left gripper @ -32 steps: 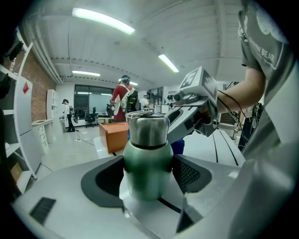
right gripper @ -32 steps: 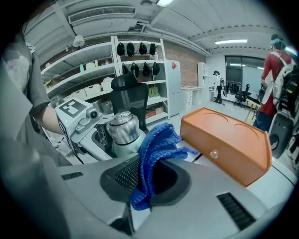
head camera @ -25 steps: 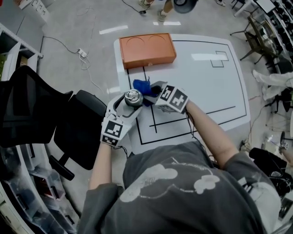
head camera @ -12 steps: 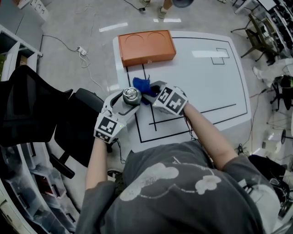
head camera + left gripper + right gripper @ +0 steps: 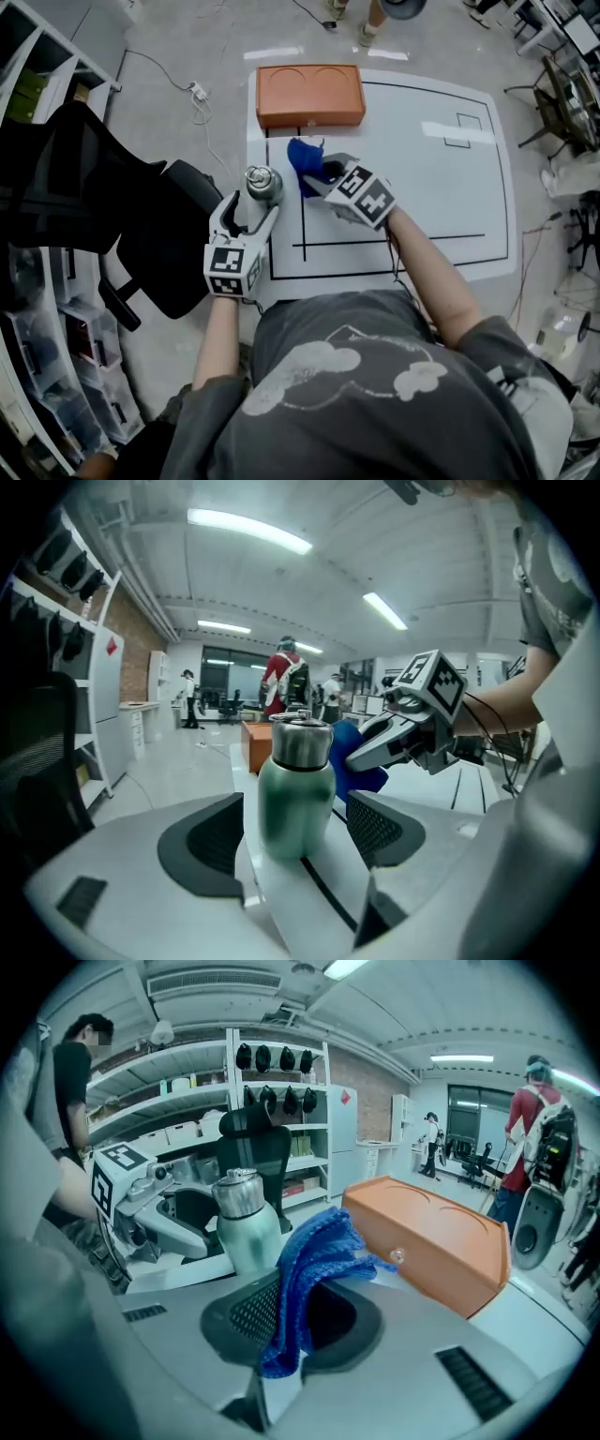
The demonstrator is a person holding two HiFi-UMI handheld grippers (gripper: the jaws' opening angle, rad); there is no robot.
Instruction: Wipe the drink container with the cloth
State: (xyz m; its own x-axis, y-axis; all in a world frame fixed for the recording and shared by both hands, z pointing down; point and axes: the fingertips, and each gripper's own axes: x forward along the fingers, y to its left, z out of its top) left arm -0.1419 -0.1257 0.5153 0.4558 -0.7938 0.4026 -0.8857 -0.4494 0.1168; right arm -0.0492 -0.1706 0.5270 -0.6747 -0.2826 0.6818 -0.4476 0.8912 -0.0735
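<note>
Since the earlier frames the left hand-held gripper [image 5: 251, 208] has released the drink container [image 5: 263, 184]; its jaws now stand apart, with a gap on each side of the bottle. The container stands upright at the left edge of the worktop [image 5: 412, 187]. The right hand-held gripper [image 5: 323, 183] is clenched on the blue cloth [image 5: 305, 164], just beside the container.

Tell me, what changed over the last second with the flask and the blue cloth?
The left gripper opened and let go of the green flask, which now stands on the table between its spread jaws. The right gripper stayed shut on the blue cloth; the orange box did not move.
</note>
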